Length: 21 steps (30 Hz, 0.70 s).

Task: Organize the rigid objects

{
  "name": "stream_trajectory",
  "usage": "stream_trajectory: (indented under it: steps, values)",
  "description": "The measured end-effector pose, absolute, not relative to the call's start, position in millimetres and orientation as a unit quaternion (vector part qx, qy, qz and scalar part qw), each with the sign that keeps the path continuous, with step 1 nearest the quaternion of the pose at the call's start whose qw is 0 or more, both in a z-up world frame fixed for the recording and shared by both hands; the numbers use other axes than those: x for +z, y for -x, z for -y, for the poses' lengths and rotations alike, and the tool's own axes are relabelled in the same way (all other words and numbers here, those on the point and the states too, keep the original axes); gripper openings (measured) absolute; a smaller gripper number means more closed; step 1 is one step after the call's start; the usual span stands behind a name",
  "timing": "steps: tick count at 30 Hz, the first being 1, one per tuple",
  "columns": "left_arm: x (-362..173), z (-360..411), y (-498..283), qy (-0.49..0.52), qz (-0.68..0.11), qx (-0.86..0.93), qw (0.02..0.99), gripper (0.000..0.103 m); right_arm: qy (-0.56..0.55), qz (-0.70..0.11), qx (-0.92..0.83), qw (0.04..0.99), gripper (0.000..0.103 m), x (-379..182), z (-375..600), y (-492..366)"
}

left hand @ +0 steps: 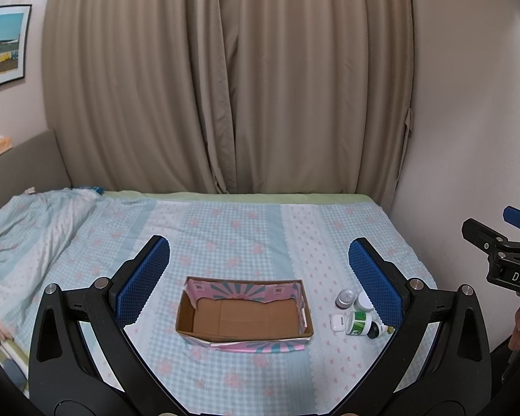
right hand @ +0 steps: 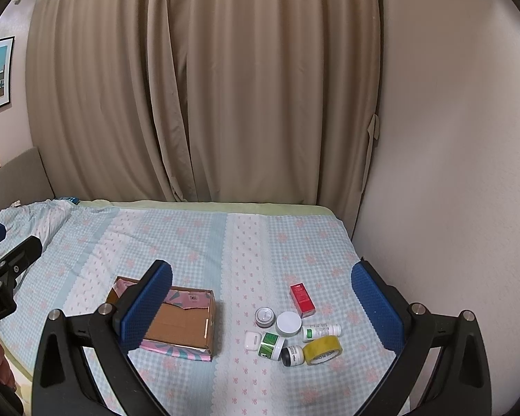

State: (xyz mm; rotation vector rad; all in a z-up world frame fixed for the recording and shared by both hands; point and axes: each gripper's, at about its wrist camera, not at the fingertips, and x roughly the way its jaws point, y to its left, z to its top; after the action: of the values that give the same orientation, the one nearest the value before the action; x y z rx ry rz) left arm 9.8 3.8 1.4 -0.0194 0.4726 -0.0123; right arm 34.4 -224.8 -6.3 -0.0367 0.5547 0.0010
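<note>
An open, empty cardboard box (left hand: 242,315) with pink and teal wrapping sits on the bed; it also shows in the right wrist view (right hand: 180,326). To its right lies a cluster of small items: a red box (right hand: 302,299), a silver-lidded jar (right hand: 263,316), a white-lidded jar (right hand: 288,323), a white earbud case (right hand: 252,339), a green-labelled jar (right hand: 271,345), a white bottle (right hand: 320,331), a black-capped bottle (right hand: 292,355) and a yellow tape roll (right hand: 322,349). My left gripper (left hand: 260,277) is open above the box. My right gripper (right hand: 261,298) is open above the cluster. Both are empty.
The bed has a blue checked sheet (right hand: 246,242) with a rumpled quilt (left hand: 27,228) at the left. Beige curtains (left hand: 225,86) hang behind the bed and a wall (right hand: 450,173) stands at the right. The right gripper shows at the left wrist view's right edge (left hand: 502,253).
</note>
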Motion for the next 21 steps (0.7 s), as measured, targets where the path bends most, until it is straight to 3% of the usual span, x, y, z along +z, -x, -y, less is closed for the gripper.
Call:
stream_trajectory:
  steps: [21]
  values:
    - [-3, -6, -29, -0.001, -0.262, -0.024, 0.965, 0.102, 0.006, -0.286, -0.012, 0.958, 0.103, -14, 222, -37]
